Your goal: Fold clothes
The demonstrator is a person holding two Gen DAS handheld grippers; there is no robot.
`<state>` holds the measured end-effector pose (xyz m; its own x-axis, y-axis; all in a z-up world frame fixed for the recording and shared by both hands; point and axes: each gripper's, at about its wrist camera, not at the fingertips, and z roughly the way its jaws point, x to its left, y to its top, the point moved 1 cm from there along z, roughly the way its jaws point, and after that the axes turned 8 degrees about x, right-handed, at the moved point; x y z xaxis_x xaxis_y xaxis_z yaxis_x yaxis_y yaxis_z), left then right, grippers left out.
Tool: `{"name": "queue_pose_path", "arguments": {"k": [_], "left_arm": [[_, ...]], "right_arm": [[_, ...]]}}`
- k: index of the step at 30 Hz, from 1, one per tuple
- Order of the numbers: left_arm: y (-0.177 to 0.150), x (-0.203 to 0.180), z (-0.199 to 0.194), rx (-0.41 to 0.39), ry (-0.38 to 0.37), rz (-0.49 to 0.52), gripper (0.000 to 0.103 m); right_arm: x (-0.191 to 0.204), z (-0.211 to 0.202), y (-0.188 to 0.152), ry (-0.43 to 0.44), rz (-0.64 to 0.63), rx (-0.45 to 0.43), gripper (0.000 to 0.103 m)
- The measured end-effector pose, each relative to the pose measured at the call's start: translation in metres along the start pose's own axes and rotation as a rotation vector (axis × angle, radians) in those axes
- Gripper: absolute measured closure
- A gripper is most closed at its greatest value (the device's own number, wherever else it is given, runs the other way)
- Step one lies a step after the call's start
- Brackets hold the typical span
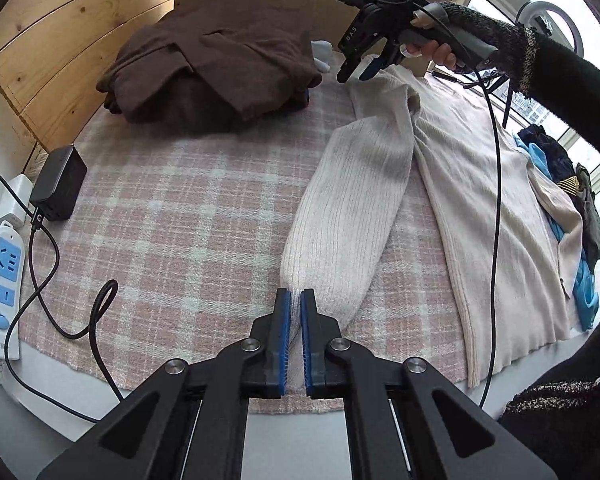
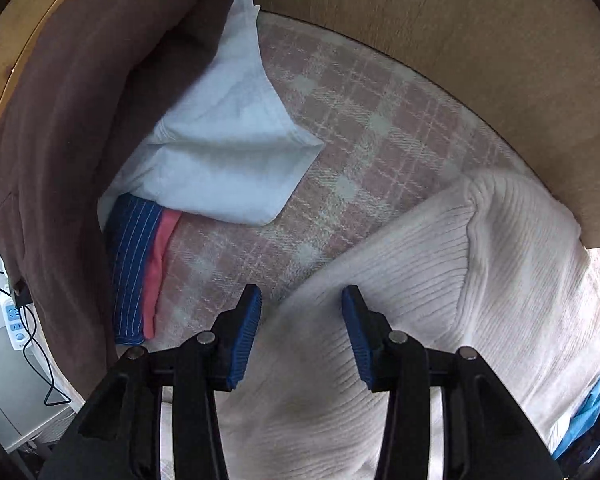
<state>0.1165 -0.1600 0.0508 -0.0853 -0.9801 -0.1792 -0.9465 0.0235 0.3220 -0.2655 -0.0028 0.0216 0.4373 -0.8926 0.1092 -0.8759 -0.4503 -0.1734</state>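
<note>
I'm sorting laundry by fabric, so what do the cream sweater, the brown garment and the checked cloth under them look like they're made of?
Cream sweater: a ribbed knit, matte and soft-looking, shown by fine parallel ridges along its sleeve; likely wool or cotton blend.
Brown garment: a thicker, smooth matte fabric with heavy folds, perhaps a wool-like or fleece cloth.
Checked cloth: a coarse woven textile, with visible pink and pale crossing threads.

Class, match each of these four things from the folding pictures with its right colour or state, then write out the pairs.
Things:
1. left hand-held gripper
2. right hand-held gripper
3. folded garment
4. power strip

Colour or state:
A. brown
B. open above the sweater's shoulder
C. white with blue sockets
D. shut on the sweater sleeve's cuff

Pairs: 1-D, 2-B, 3-A, 4-C
</note>
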Motion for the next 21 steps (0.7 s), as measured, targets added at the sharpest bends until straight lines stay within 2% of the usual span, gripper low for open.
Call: {"name": "queue_pose_path", "arguments": {"k": [1,2,5,7,9,12,15,21], "left_arm": [[0.000,0.002,-0.001,-0.007,0.004,-0.002,0.099],[0.000,0.005,-0.002,-0.014,0.008,-0.004,0.099],[0.004,0.025,-0.028,-0.084,0.059,-0.041,0.099],[0.005,0.038,-0.045,-0.128,0.087,-0.076,0.099],[0.004,0.043,-0.045,-0.129,0.102,-0.081,0.099],[0.003,0.047,-0.040,-0.118,0.114,-0.082,0.100],[0.002,0.035,-0.021,-0.074,0.073,-0.062,0.100],[-0.003,0.003,-0.034,-0.085,0.031,-0.014,0.101]], "right_arm": [[-0.003,-0.004,-0.002,0.014,0.002,-0.021,0.083],[-0.006,-0.008,-0.003,0.028,0.004,-0.042,0.093],[-0.014,-0.019,-0.008,0.069,0.011,-0.104,0.096],[-0.035,-0.043,-0.014,0.244,0.073,-0.237,0.096],[-0.055,-0.054,-0.021,0.395,0.116,-0.326,0.096],[-0.065,-0.038,-0.026,0.422,0.136,-0.335,0.096],[-0.069,-0.024,-0.029,0.430,0.145,-0.325,0.096],[-0.086,-0.038,-0.039,0.497,0.175,-0.321,0.096]]}}
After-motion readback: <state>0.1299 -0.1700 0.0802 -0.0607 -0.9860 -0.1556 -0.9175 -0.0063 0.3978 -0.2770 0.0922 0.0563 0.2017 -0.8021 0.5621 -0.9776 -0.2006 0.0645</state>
